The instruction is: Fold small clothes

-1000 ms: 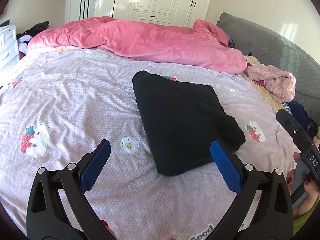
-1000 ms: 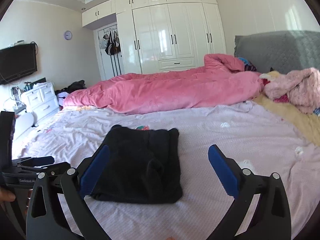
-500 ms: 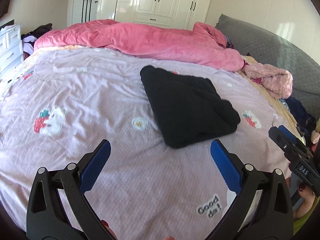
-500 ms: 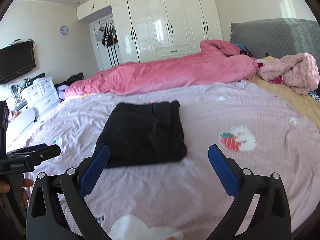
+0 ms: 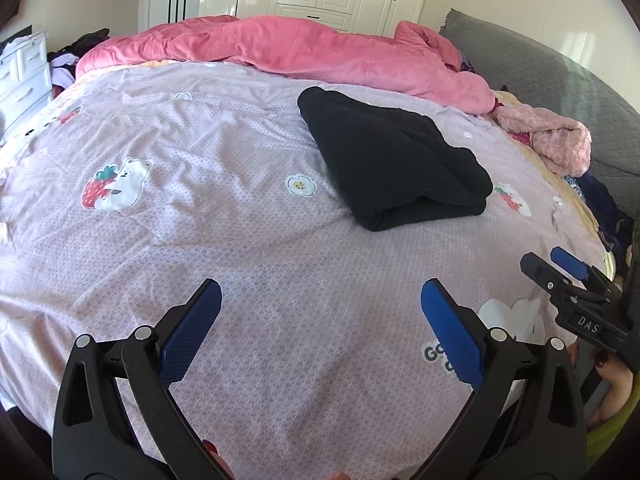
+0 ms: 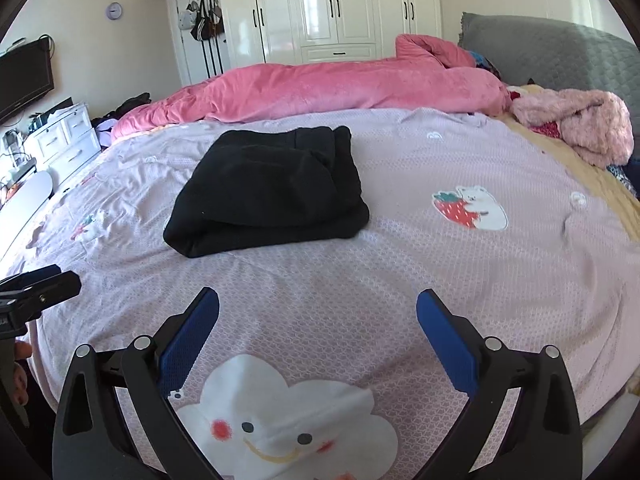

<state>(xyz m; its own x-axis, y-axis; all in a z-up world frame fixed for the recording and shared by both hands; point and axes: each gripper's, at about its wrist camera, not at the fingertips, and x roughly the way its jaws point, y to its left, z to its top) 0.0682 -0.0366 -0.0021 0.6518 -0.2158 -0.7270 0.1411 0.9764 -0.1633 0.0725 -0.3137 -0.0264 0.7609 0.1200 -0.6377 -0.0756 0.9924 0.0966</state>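
Both grippers pulled back toward bed edge since earlier frames; left gripper (image 5: 320,320) and right gripper (image 6: 318,320) jaws apart, holding nothing; folded black fleece garment (image 6: 268,192) lies on lilac printed bedsheet (image 6: 400,280) at 12 o'clock, well apart; fold looks finished; next move likely fetching another piece; fluffy pink garment (image 6: 580,124) at 2 o'clock, pink duvet (image 6: 320,84) behind; nothing blocks.

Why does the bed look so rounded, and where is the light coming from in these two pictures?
Left wrist view: the fisheye lens bulges the lilac printed bedsheet and darkens the corners; the folded black fleece garment stays sharp. Right wrist view: same curving; sunlight glares off the glossy white wardrobe doors, and the garment is so dark its folds barely show.
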